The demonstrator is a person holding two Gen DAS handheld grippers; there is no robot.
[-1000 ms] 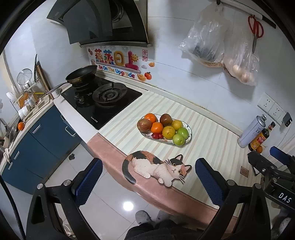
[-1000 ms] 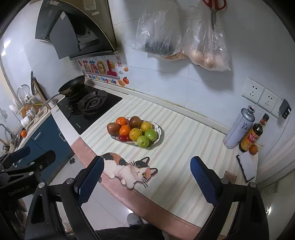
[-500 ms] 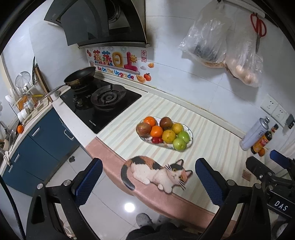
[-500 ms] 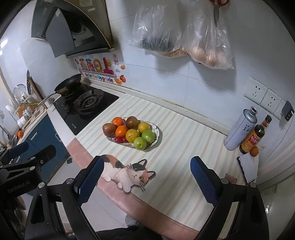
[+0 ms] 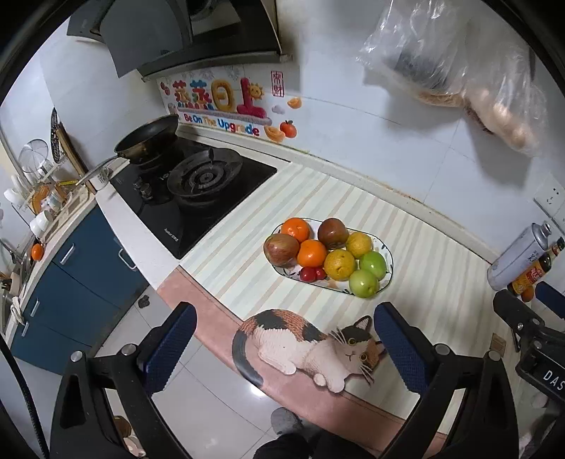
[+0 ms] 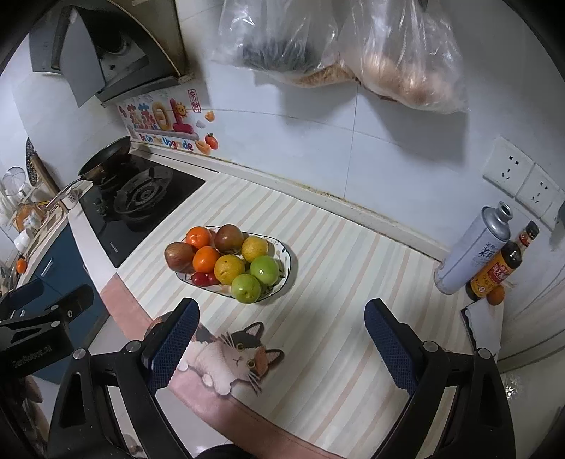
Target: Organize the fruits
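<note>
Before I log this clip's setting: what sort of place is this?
A home kitchen, most likely: a gas hob with a pan under a hood, and a fruit plate on the striped counter.

- We see a striped mat (image 6: pixel 353 282) covering the counter, with a calico cat picture (image 5: pixel 310 346) at its near edge.
- To our left sits a black gas hob (image 5: pixel 197 190), and a dark frying pan (image 5: pixel 148 137) rests on its far burner.
- Above the hob hangs a range hood (image 5: pixel 183 31); a colourful wall sticker (image 5: pixel 226 102) runs along the tiles below it.
- We find two clear plastic bags (image 6: pixel 339 46) hanging on the wall.
- At the right stand a grey metal can (image 6: pixel 473 247) and a dark sauce bottle (image 6: pixel 501 264), touching each other.
- Wall sockets (image 6: pixel 522 176) sit above them.
- Blue cabinets (image 5: pixel 70 268) run under the counter at left.
</note>
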